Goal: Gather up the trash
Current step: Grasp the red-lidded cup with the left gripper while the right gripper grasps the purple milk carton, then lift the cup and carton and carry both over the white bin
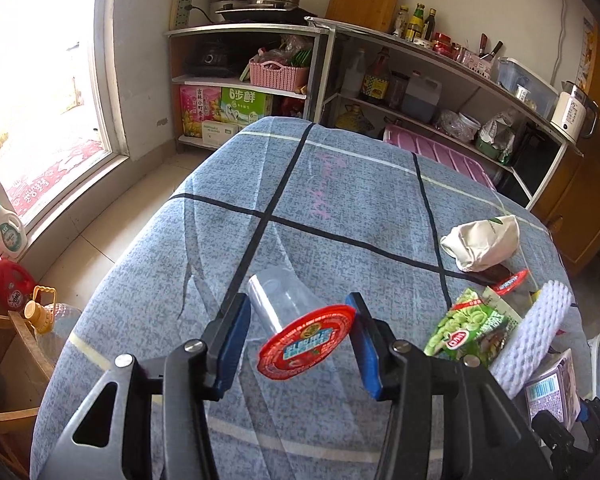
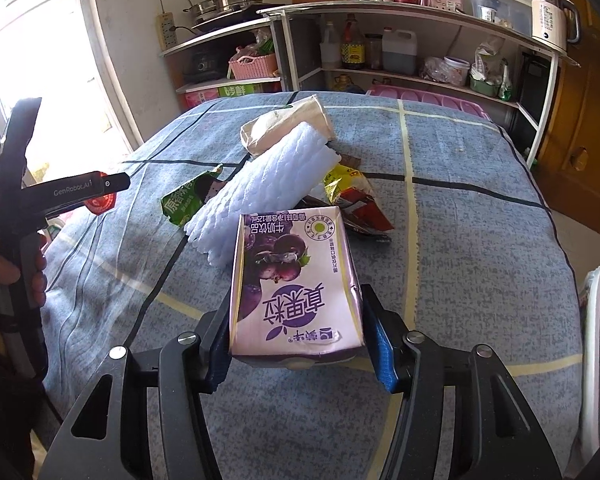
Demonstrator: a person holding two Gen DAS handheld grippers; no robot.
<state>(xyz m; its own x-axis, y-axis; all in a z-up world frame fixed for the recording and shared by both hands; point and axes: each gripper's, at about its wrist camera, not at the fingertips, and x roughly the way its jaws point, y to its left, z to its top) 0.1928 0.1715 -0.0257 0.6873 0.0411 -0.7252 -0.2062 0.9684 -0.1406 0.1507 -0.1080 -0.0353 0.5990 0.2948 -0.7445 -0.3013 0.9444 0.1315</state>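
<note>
The left gripper (image 1: pixel 300 340) is clamped on a clear plastic cup (image 1: pixel 284 308) with a red foil lid (image 1: pixel 306 344), its blue pads against the cup's sides and the cup apparently raised off the blue checked table cover (image 1: pixel 340 184); the right gripper (image 2: pixel 296 340) holds a purple milk carton (image 2: pixel 296 284) between its pads, squeezing it by its long sides. So two pieces look picked up but not yet binned. Left on the cover, judging from both views: a white foam sleeve (image 2: pixel 260 184), a green snack packet (image 2: pixel 188 200), a yellow and red wrapper (image 2: pixel 356 200), a crumpled paper bag (image 2: pixel 288 124) and a second red lid (image 1: pixel 510 282). A white bin rim (image 2: pixel 596 320) shows at the table's right edge, probably where the trash goes; nothing visible inside it
</note>
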